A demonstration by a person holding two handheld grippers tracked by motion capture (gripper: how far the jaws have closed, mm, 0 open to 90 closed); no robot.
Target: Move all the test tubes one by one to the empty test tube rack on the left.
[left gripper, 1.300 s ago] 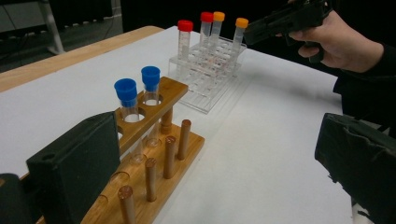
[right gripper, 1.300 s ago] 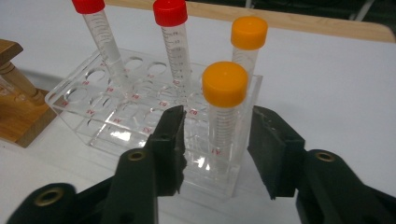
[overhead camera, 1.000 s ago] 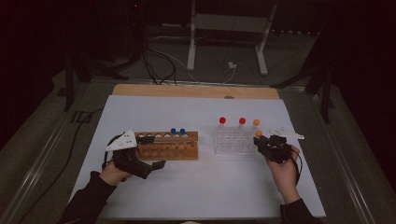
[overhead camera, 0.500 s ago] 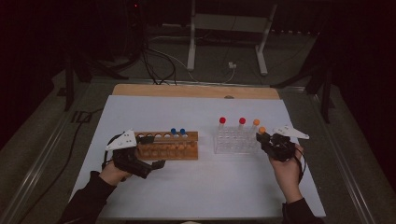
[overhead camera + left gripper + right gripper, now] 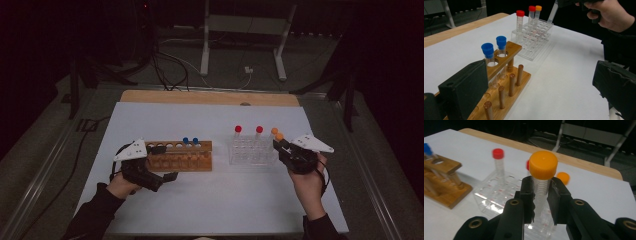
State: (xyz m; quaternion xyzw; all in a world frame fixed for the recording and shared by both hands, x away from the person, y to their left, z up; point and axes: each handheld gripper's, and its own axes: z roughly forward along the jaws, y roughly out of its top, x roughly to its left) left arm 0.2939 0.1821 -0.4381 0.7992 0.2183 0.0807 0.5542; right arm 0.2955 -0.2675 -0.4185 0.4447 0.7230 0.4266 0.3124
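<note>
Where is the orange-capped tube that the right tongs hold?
The orange-capped tube sits clamped in the right tongs, just above the clear rack at its right end, beside another orange-capped tube.

A wide strip of bare white table cover runs along the near edge, open between the two hands. The wooden rack stands on the left and the clear rack on the right, with a bare gap between them. Capped tubes (two blue, two red, one orange) rise above the racks. Far of both racks the cover lies open.
</note>
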